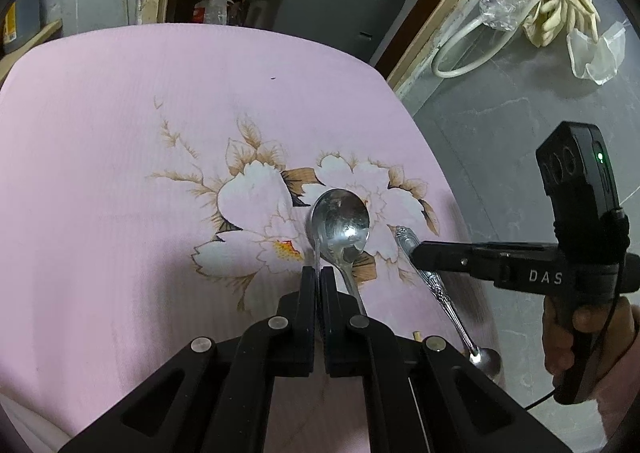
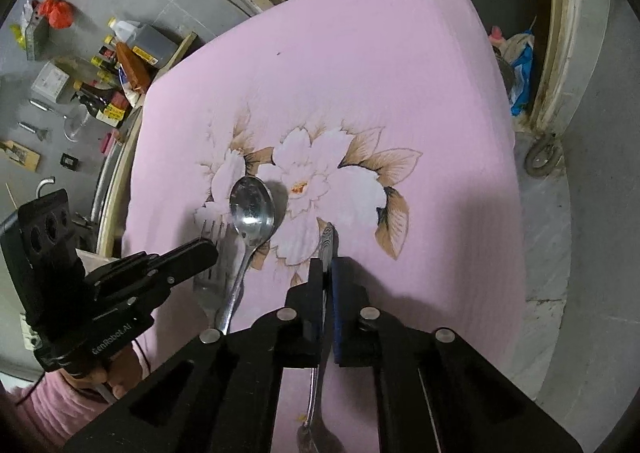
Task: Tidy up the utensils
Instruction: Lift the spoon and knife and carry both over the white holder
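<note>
Three utensils were found on the pink floral cloth (image 1: 120, 133): a large spoon (image 1: 340, 221), a fork (image 2: 212, 273) and a small ornate-handled spoon (image 1: 436, 285). The left gripper (image 1: 319, 277) was seen with its fingers drawn almost together on a thin metal edge; in the right wrist view that edge was identified as the fork, held on its side just beside the large spoon's handle. The right gripper (image 2: 327, 269) was likewise nearly closed, and the patterned handle of the small spoon was clamped between its fingers, with the bowl of that spoon trailing back toward the near edge of the cloth. The large spoon lay free between the two grippers, bowl upward, over the printed flowers. No tray, holder or marked destination was visible, so the intended arrangement could not be determined. The task was judged to be in progress: two items were gripped and being positioned on either side of the large spoon, while final alignment and release remained to be done.
</note>
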A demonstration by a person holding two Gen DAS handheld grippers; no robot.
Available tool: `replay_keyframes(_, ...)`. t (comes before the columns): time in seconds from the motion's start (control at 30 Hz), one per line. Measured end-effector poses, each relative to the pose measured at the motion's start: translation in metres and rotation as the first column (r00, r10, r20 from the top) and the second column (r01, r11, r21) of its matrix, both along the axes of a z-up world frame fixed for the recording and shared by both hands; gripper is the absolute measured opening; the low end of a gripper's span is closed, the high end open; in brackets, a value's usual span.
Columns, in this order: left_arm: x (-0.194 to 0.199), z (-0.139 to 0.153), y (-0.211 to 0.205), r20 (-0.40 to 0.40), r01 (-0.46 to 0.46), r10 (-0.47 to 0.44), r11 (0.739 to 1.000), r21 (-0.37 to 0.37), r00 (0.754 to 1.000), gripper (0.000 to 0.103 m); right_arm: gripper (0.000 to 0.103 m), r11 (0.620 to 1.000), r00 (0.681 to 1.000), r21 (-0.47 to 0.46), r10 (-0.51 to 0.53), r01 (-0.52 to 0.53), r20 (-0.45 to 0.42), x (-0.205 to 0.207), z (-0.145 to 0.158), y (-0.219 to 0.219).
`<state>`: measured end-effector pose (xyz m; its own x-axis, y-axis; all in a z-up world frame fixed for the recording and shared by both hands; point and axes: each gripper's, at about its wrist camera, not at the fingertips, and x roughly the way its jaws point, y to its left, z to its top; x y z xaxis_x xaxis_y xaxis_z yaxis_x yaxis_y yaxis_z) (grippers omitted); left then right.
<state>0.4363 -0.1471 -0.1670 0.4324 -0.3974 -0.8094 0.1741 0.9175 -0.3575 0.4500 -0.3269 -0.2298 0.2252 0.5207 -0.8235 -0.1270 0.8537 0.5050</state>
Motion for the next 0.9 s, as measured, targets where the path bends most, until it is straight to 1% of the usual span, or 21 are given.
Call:
replay_keyframes(0.07, -0.001, 0.002, -0.001, 0.003, 0.002, -0.002, 1.000, 0.010, 1.000, 0.003, 0.001, 1.000, 1.000, 0.002, -0.005, 0.005, 0.018, -0.005, 0.004, -0.001)
replay_keyframes(0.17, -0.005, 0.009, -0.002, 0.024, -0.002, 0.001, 1.000, 0.027, 1.000, 0.003, 0.001, 1.000, 0.997, 0.010, -0.028, 0.028, 0.074, -0.016, 0.018, -0.001)
replay_keyframes(0.33, -0.024, 0.029, 0.001, 0.095, -0.011, 0.007, 0.999, 0.043, 0.995, 0.003, 0.001, 0.995, 0.976, 0.029, -0.098, 0.095, 0.194, -0.043, 0.048, -0.001)
replay_keyframes(0.37, -0.030, 0.033, 0.002, 0.109, -0.013, 0.008, 0.999, 0.045, 0.994, 0.003, 0.001, 0.994, 0.973, 0.031, -0.105, 0.101, 0.207, -0.045, 0.052, -0.003)
replay_keyframes(0.43, -0.039, 0.041, 0.003, 0.138, -0.014, 0.006, 0.998, 0.055, 0.990, 0.003, 0.001, 0.992, 0.960, 0.035, -0.127, 0.122, 0.251, -0.059, 0.064, -0.001)
replay_keyframes(0.53, -0.056, 0.055, 0.006, 0.185, -0.014, 0.001, 0.997, 0.069, 0.983, 0.003, 0.001, 0.989, 0.944, 0.033, -0.149, 0.145, 0.295, -0.074, 0.076, -0.001)
replay_keyframes(0.67, -0.069, 0.071, 0.013, 0.228, -0.028, 0.013, 0.998, 0.062, 0.974, 0.003, 0.001, 0.982, 0.923, 0.041, -0.185, 0.182, 0.338, -0.091, 0.091, 0.001)
replay_keyframes(0.8, -0.085, 0.089, 0.023, 0.280, -0.049, 0.036, 0.998, 0.038, 0.959, 0.003, 0.001, 0.973, 0.887, 0.065, -0.230, 0.223, 0.401, -0.114, 0.112, 0.004)
replay_keyframes(0.83, -0.087, 0.093, 0.024, 0.293, -0.053, 0.041, 0.998, 0.036, 0.955, 0.003, 0.001, 0.970, 0.873, 0.072, -0.242, 0.233, 0.424, -0.119, 0.120, 0.006)
replay_keyframes(0.9, -0.094, 0.105, 0.029, 0.332, -0.067, 0.051, 0.997, 0.037, 0.942, 0.003, 0.001, 0.965, 0.850, 0.081, -0.257, 0.248, 0.460, -0.127, 0.133, 0.009)
